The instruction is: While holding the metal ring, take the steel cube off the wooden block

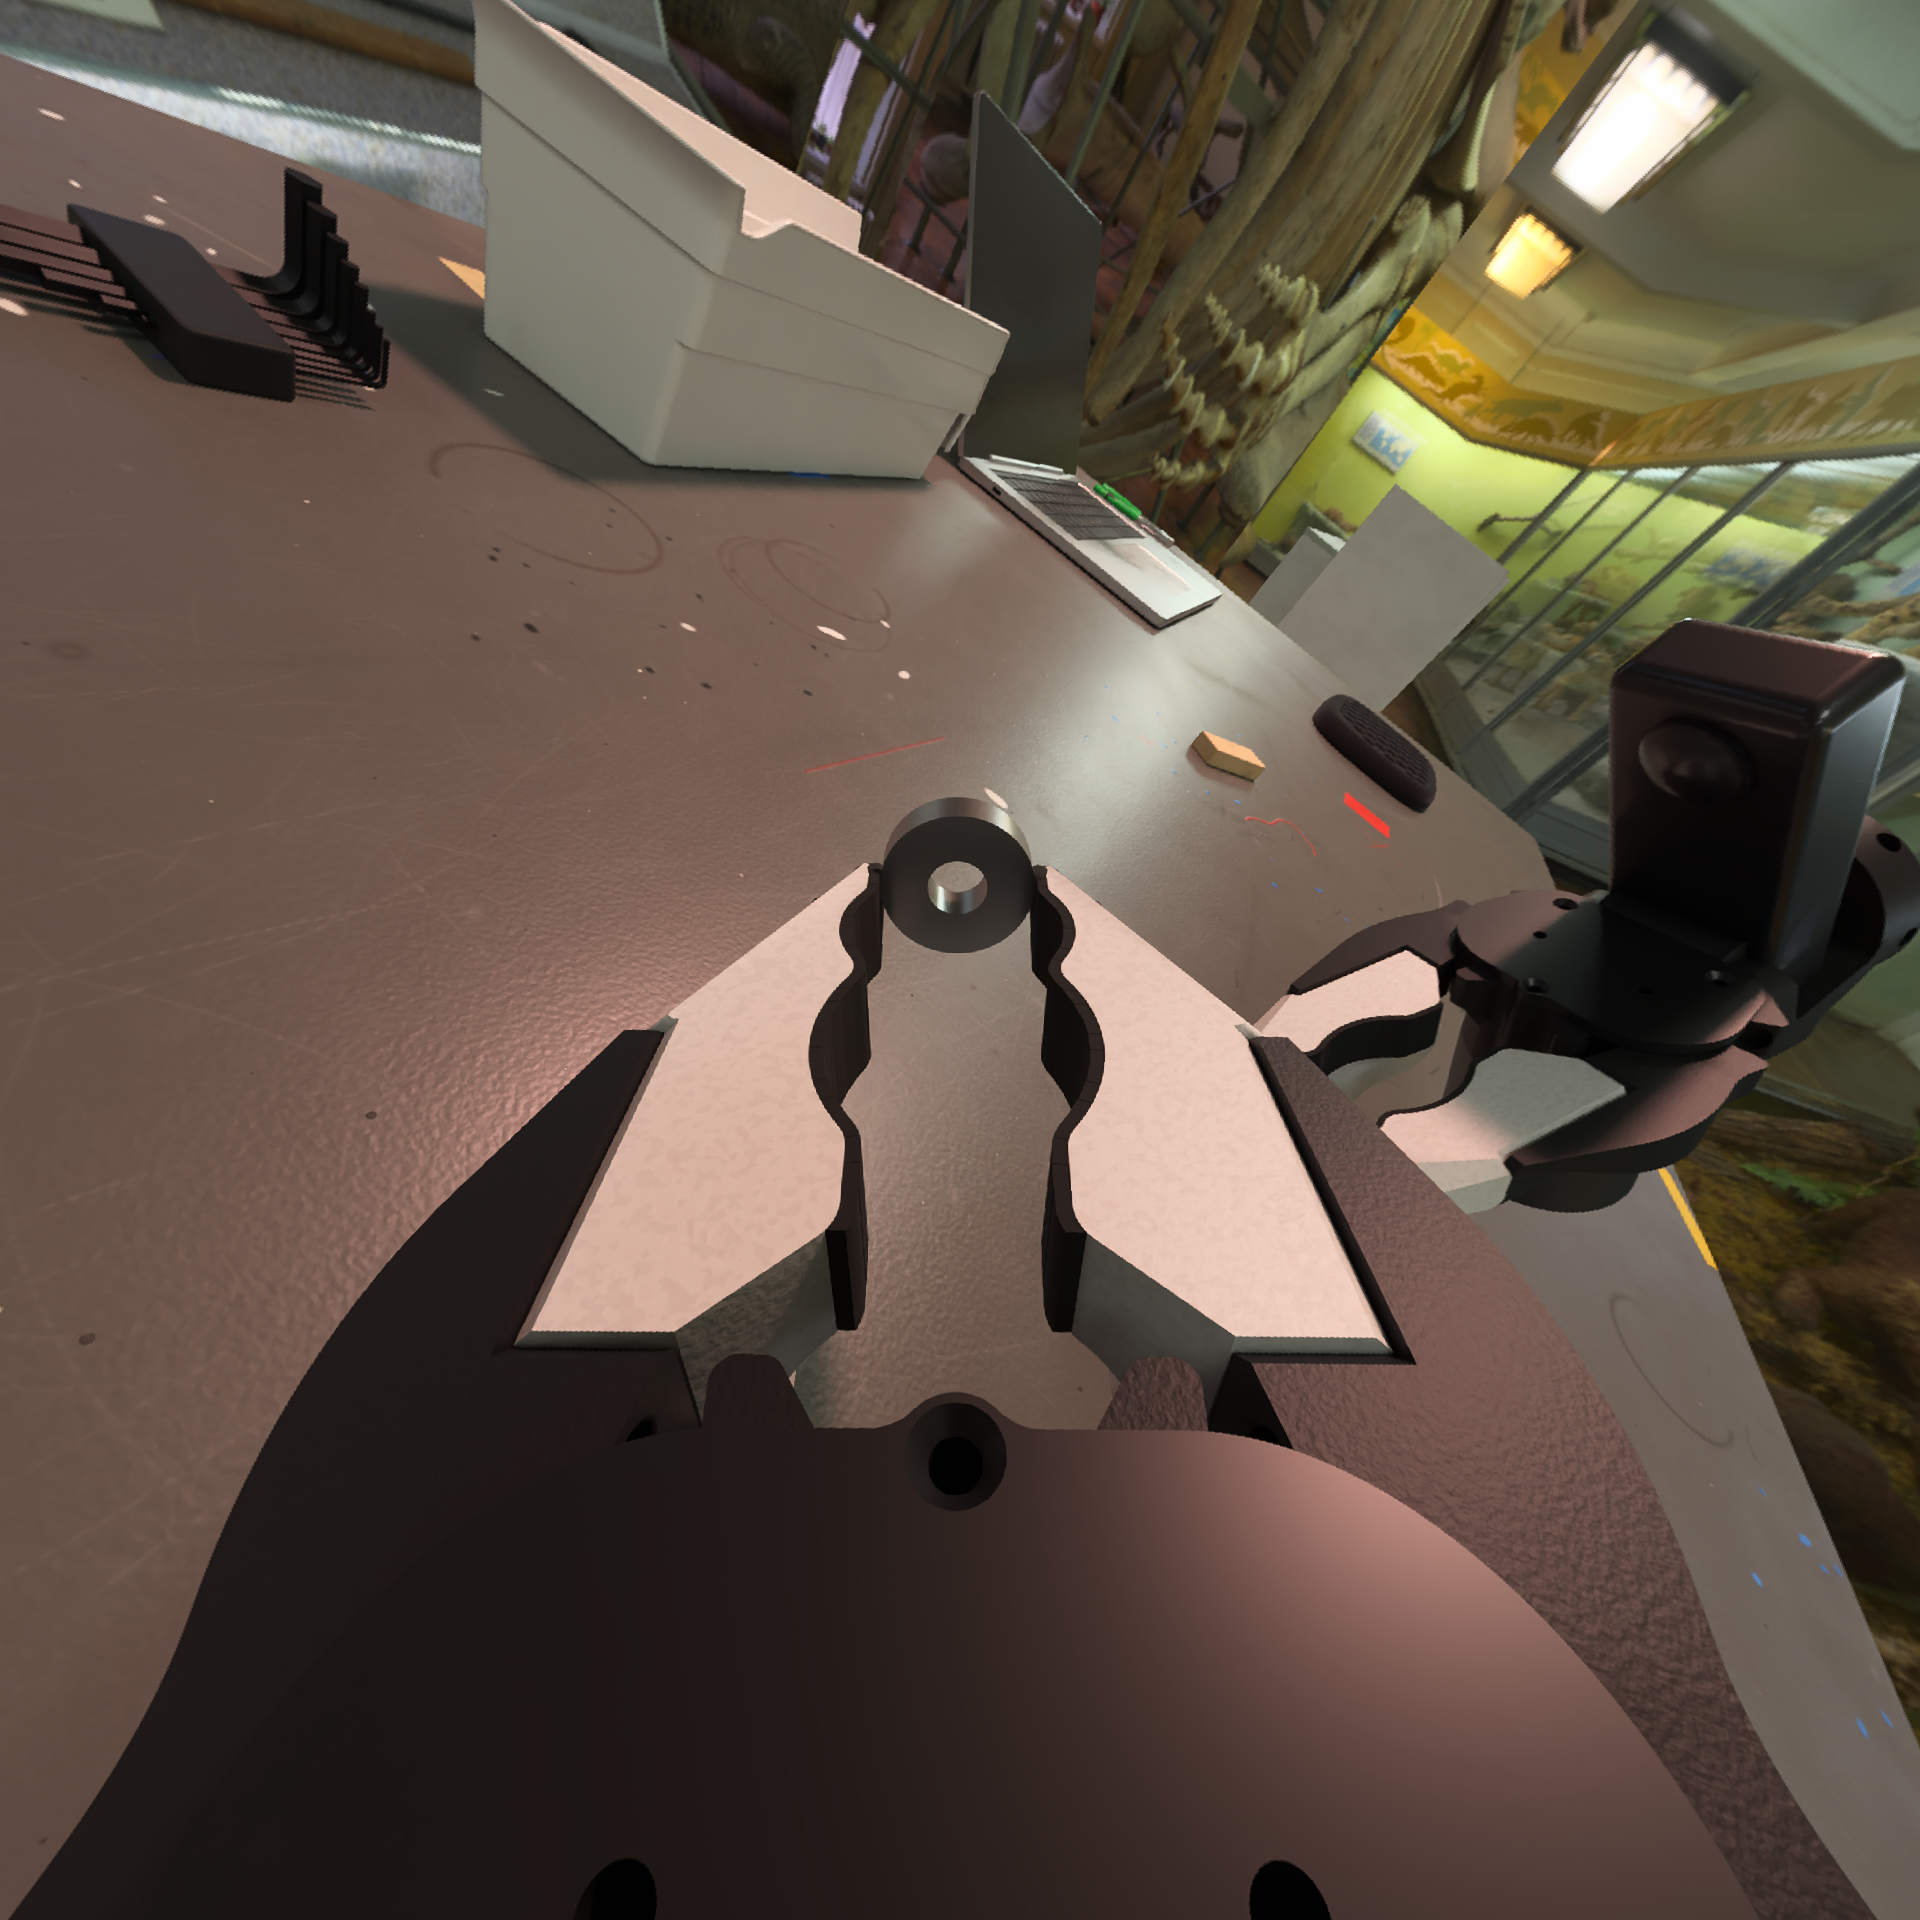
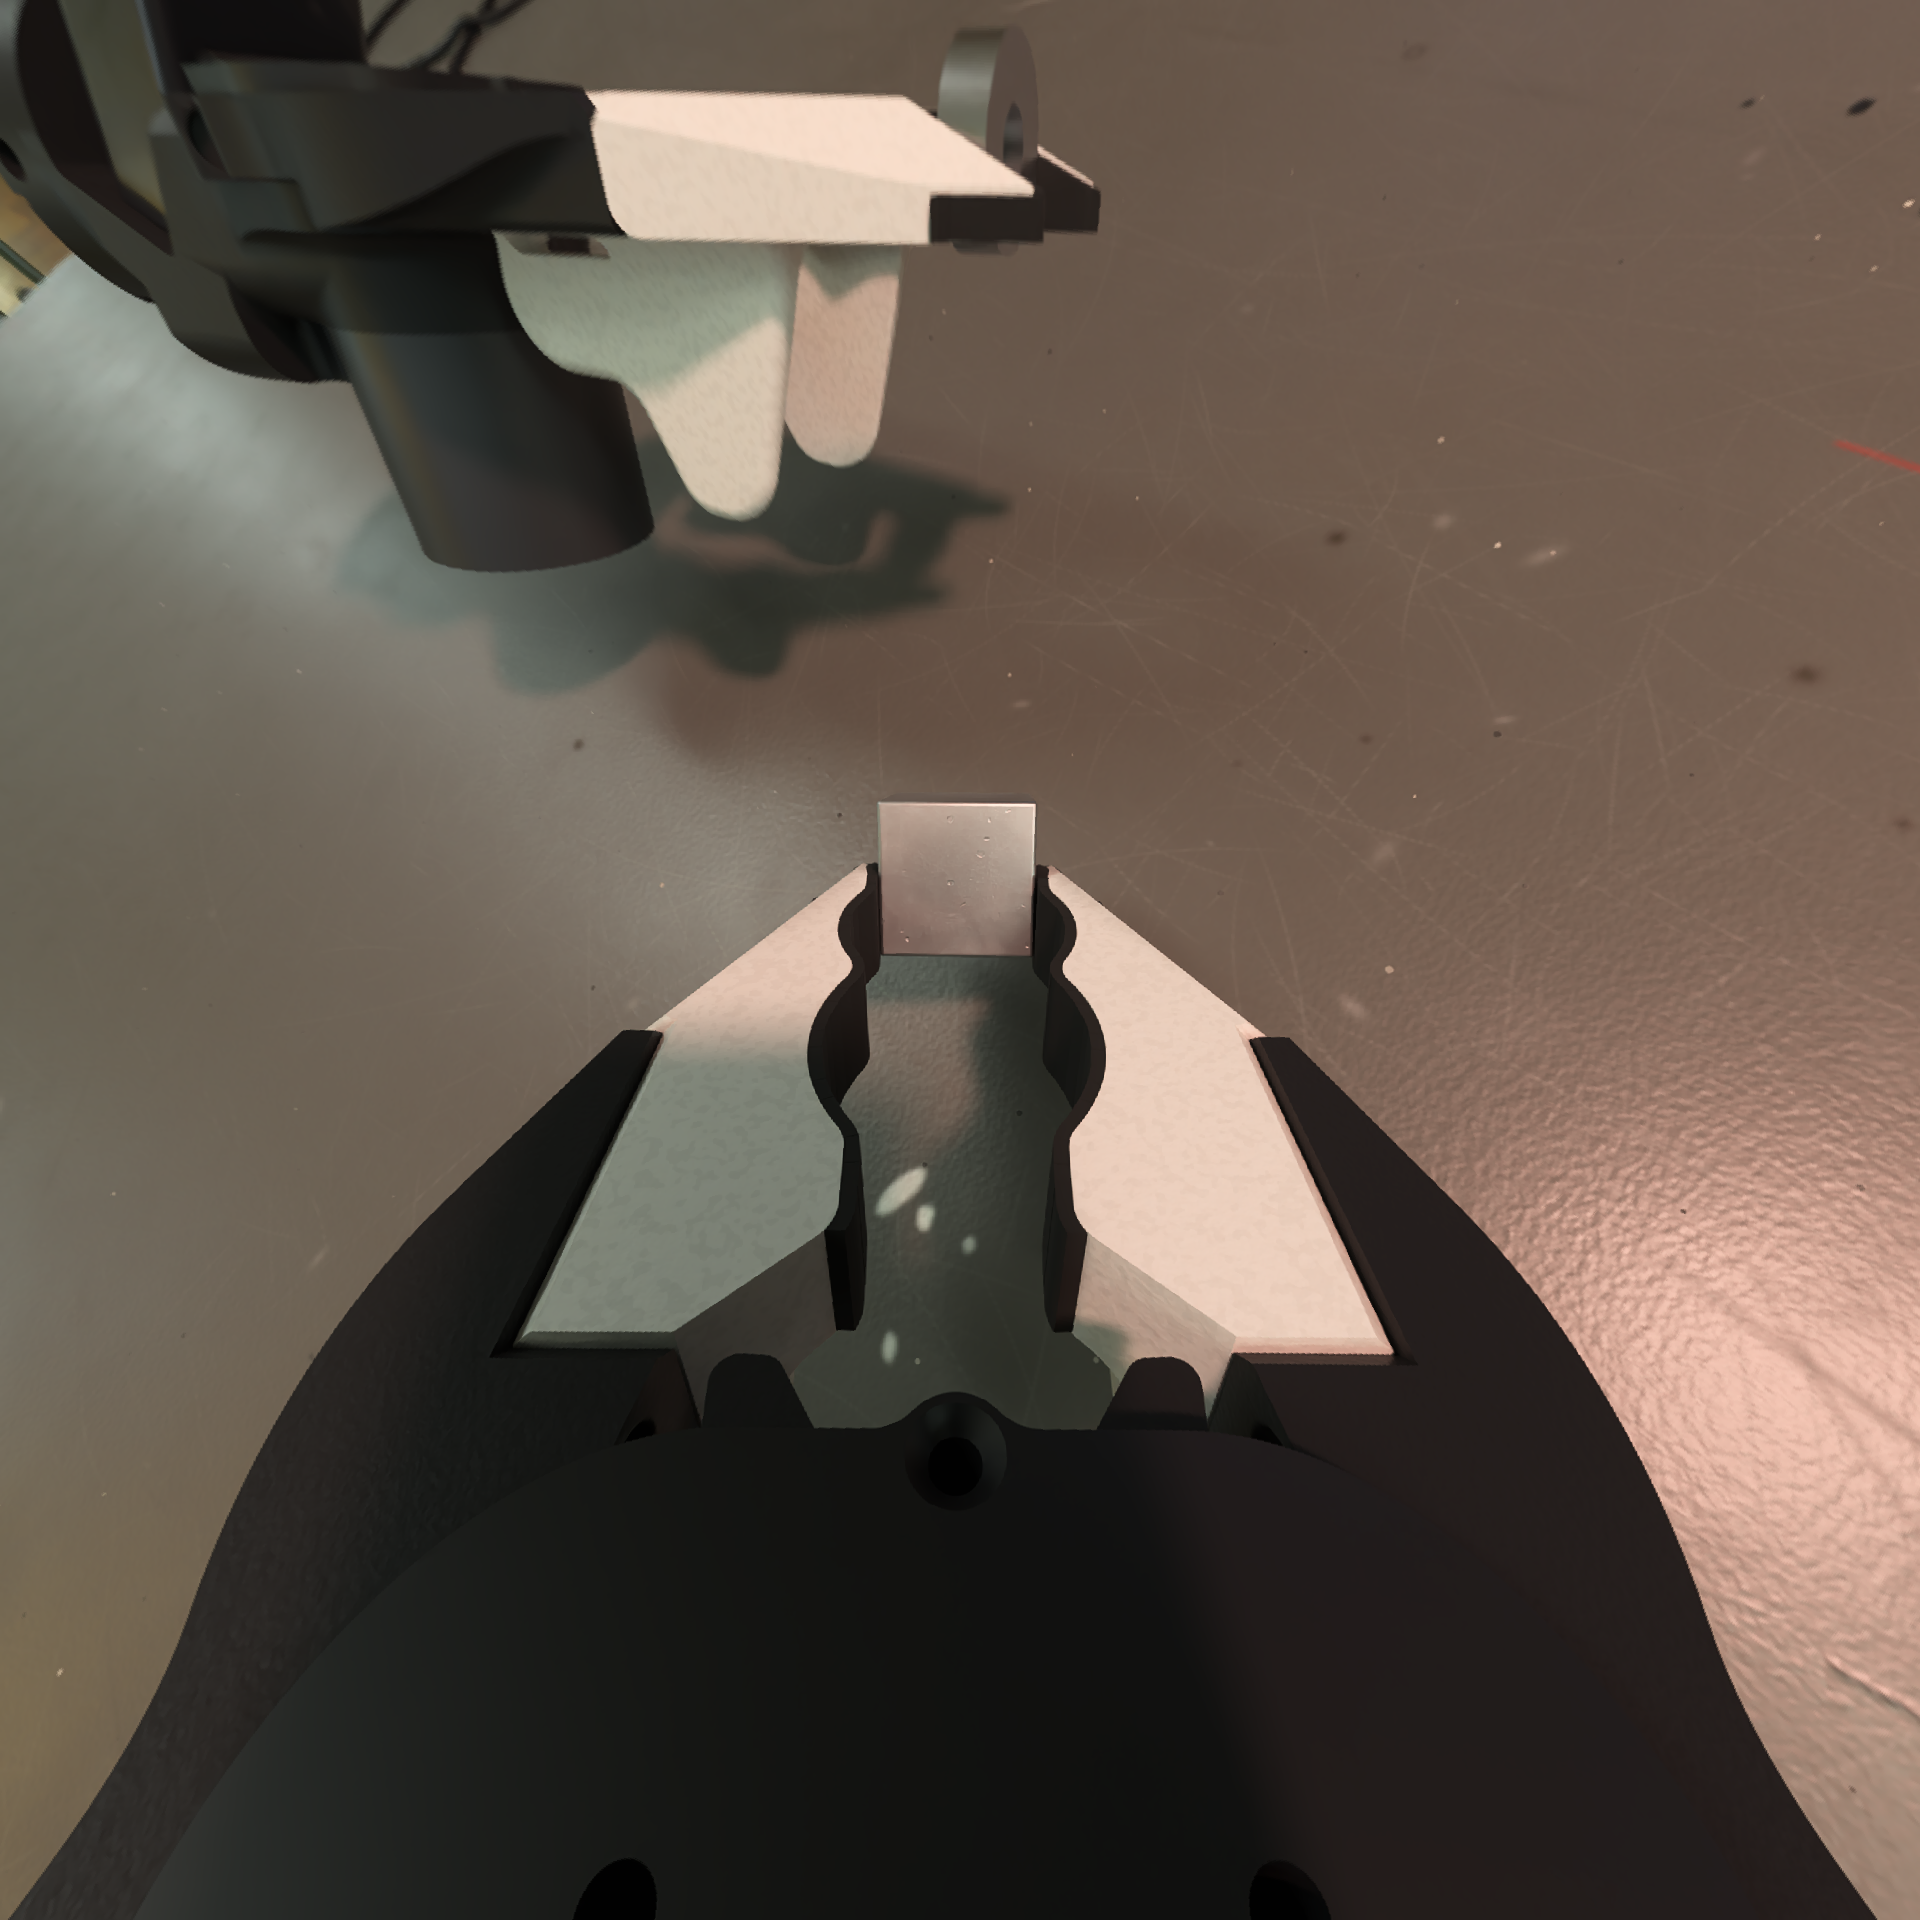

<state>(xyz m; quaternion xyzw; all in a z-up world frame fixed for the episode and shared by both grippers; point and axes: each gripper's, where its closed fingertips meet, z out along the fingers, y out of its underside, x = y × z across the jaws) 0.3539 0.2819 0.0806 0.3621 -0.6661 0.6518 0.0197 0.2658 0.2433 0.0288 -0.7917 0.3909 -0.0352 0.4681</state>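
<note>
My left gripper (image 1: 956, 883) is shut on the metal ring (image 1: 940, 914), a thick grey ring held upright at the fingertips above the table. My right gripper (image 2: 956, 883) is shut on the steel cube (image 2: 956, 878), a shiny grey block held at the fingertips above the bare tabletop. The wooden block (image 1: 1228, 753), small and tan, lies on the table far right of the ring, with nothing on it. The right gripper also shows in the left wrist view (image 1: 1351, 1029). The left gripper with the ring (image 2: 992, 78) shows at the top of the right wrist view.
A white bin (image 1: 717, 312) stands at the back of the brown table (image 1: 312, 831). A black hex key set (image 1: 229, 291) lies at the back left. An open laptop (image 1: 1081, 499) and a dark oval object (image 1: 1374, 750) sit near the right edge.
</note>
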